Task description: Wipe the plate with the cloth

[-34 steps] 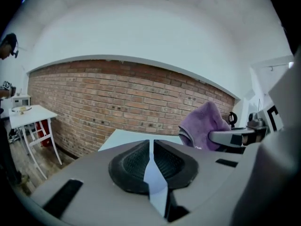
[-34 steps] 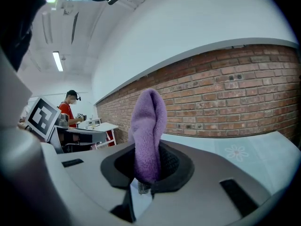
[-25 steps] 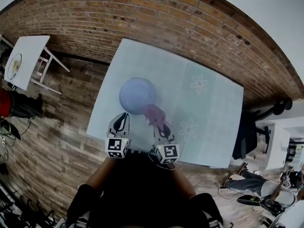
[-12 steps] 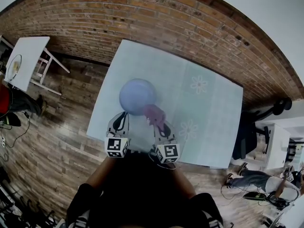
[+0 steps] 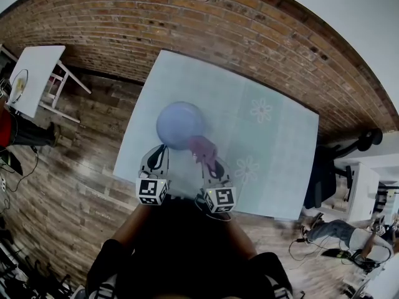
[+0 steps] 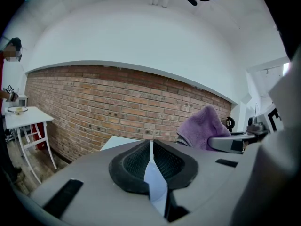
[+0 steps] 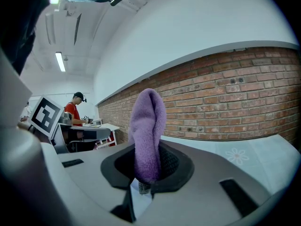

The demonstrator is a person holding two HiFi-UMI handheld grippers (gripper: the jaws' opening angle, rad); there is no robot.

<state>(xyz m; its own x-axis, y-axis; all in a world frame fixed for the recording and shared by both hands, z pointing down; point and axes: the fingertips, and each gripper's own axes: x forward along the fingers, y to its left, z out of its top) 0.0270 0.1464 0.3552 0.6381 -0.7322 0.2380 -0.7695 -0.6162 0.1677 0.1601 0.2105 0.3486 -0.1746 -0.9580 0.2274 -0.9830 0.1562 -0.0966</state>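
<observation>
A round pale-blue plate (image 5: pixel 180 125) lies on the light tablecloth of the table (image 5: pixel 274 161), towards its left half. My left gripper (image 5: pixel 161 151) is at the plate's near-left rim, and in the left gripper view (image 6: pixel 151 157) its jaws are shut with nothing seen between them. The plate itself is hidden there below the gripper's body. My right gripper (image 5: pixel 209 164) is shut on a purple cloth (image 5: pixel 202 147), which reaches up to the plate's near-right rim. In the right gripper view the cloth (image 7: pixel 148 126) stands folded up out of the shut pads (image 7: pixel 148 166).
A brick wall (image 5: pixel 206 23) runs behind the table. A small white table (image 5: pixel 34 76) stands on the wooden floor at the left, a dark chair (image 5: pixel 323 174) at the table's right edge. A person in red (image 7: pixel 74 108) stands far off.
The grippers, plate and cloth have not visibly moved. Only people at the room's edges have shifted.
</observation>
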